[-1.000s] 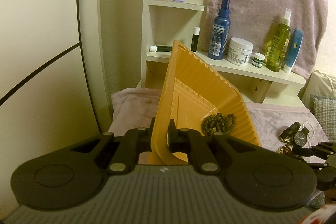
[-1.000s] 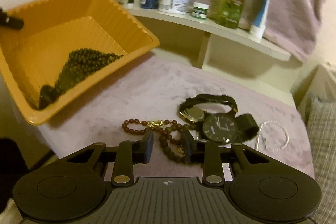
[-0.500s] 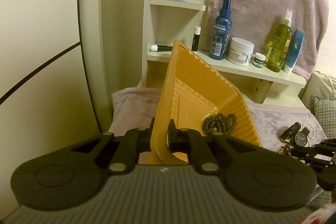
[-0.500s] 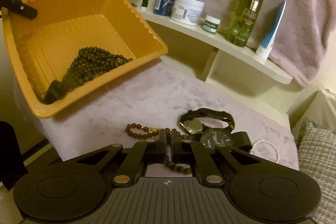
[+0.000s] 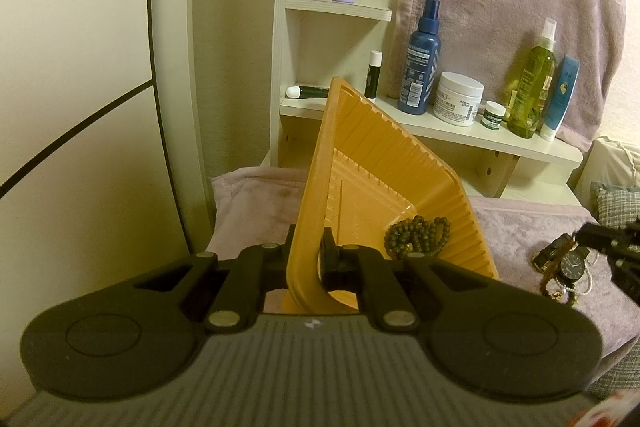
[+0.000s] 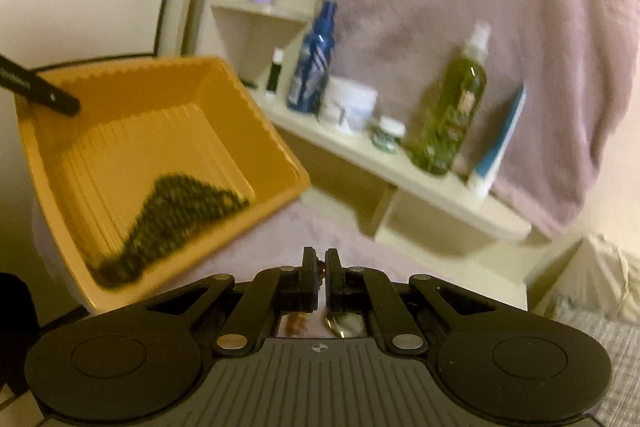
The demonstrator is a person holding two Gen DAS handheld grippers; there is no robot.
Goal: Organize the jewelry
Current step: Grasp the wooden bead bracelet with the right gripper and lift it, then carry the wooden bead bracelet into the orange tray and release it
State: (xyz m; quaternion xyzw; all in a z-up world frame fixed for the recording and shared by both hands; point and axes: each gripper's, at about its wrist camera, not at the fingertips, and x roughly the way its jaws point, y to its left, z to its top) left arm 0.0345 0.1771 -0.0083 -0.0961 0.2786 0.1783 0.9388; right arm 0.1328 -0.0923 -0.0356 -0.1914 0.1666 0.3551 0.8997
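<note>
My left claw (image 5: 308, 259) pinches the rim of the orange tray (image 5: 384, 163), tipped up. Green beads (image 5: 418, 235) sit in its low corner. My right claw (image 6: 319, 277) squeezes the brown bead string (image 6: 320, 264). Watches (image 5: 572, 265) wait on the purple cloth (image 5: 516, 231).

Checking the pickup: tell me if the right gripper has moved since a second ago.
Yes. The right gripper has risen, shut on the brown beads; the shelf sits lower in its view.

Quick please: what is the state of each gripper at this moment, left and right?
Left gripper: closed on the rim of the tilted orange tray.
Right gripper: closed on the brown bead bracelet, lifted off the cloth.
</note>
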